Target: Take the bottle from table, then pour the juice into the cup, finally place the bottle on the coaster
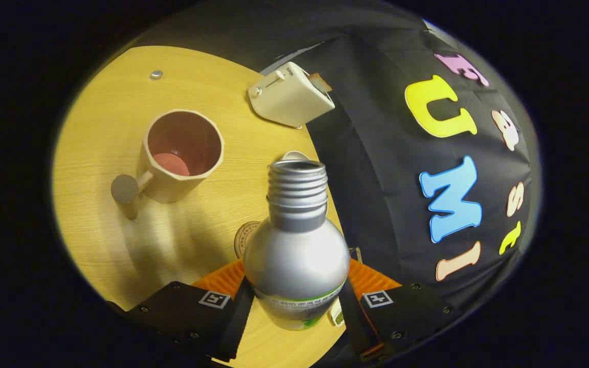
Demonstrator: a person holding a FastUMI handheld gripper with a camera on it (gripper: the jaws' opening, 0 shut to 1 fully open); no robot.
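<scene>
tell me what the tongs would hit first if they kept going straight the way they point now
The tongs are shut on the bottle, so it travels with them. Straight ahead, past its open neck, a small white object sits at the table edge, then the wall cloth. Depth is unclear, so this is a guess.

Silver bottle (296,255), beige cup (182,153)

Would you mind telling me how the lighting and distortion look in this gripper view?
Gripper view: warm light from one side; glare on the bottle's shoulder, held between the gripper's fingers; the cup throws a soft shadow on the table; fisheye bends the table edge; everything reasonably sharp.
</scene>
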